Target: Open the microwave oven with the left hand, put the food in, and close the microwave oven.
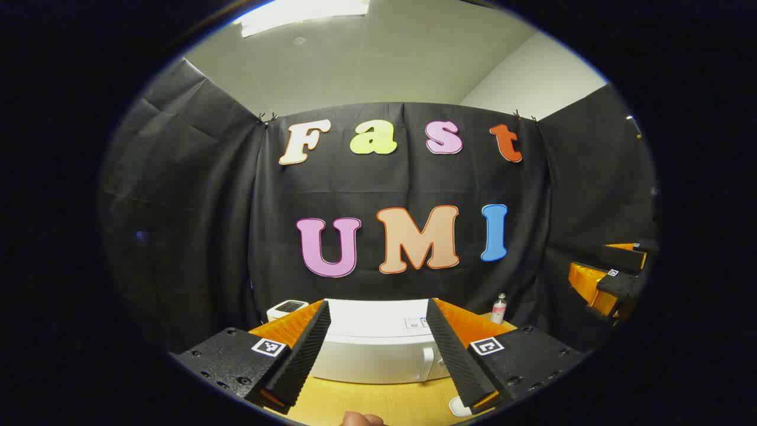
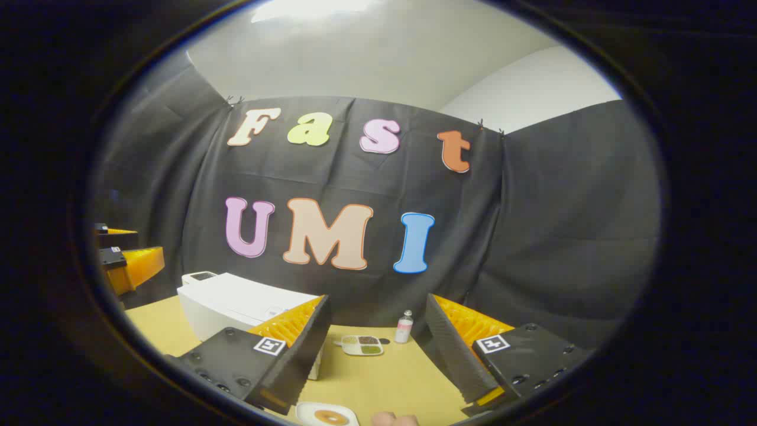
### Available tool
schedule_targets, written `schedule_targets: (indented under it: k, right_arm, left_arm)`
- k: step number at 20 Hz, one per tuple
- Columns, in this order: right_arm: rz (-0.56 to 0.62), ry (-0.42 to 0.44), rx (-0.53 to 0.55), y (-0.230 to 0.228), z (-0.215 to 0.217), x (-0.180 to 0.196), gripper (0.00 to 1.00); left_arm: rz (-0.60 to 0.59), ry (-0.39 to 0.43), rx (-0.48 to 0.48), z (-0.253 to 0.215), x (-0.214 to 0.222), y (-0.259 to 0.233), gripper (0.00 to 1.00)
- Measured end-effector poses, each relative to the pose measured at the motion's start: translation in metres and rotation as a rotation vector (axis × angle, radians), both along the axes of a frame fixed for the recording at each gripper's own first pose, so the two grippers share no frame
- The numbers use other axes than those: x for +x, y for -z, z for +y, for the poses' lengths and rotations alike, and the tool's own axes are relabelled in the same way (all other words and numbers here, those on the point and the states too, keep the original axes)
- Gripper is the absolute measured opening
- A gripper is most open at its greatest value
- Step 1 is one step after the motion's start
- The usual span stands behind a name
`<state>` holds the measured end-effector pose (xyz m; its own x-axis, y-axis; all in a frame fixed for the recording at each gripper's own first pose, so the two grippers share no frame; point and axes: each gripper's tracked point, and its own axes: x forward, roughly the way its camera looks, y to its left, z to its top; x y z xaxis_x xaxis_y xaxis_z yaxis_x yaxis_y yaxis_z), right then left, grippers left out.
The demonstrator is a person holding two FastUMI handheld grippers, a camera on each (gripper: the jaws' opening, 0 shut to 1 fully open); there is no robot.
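Note:
A white microwave oven stands on the wooden table with its door closed and its handle at the right of the front. My left gripper hovers open in front of it, touching nothing. In the right gripper view the microwave oven is to the left. A white plate with a round brown piece of food lies just below my open right gripper, which holds nothing. Each view catches the other gripper at its edge: the right gripper and the left gripper.
A small white tray with compartments of food and a little bottle sit toward the back of the table. A small white device stands behind the microwave's left side. A fingertip shows at the bottom edge.

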<state>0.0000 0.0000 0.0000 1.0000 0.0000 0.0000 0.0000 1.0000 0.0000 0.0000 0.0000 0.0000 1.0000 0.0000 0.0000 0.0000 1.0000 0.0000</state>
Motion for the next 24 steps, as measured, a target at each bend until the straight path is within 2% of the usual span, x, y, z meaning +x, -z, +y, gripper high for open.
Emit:
schedule_targets:
  k: [6,8,10,22,23,24]
  right_arm:
    - [-0.005,-0.031,0.022,-0.005,-0.002,0.012,0.96]
    - [-0.003,-0.040,0.030,-0.004,-0.002,0.015,1.00]
    - [0.006,-0.045,0.028,0.000,-0.002,0.020,0.96]
    - [-0.015,-0.068,-0.007,-0.001,0.009,0.020,0.96]
    - [-0.015,-0.069,-0.005,0.000,0.008,0.021,1.00]
    - [-0.013,-0.069,-0.004,0.000,0.009,0.021,0.96]
  left_arm:
    - [0.017,-0.057,0.026,0.005,-0.004,-0.003,0.97]
    - [0.029,-0.061,0.026,0.004,-0.003,0.000,0.97]
    - [0.042,-0.062,0.028,0.001,-0.003,0.003,0.97]
    - [0.073,-0.072,0.022,0.001,0.003,0.016,0.96]
    - [0.076,-0.074,0.023,0.002,0.003,0.018,0.96]
    - [0.075,-0.078,0.022,0.003,0.003,0.017,0.98]
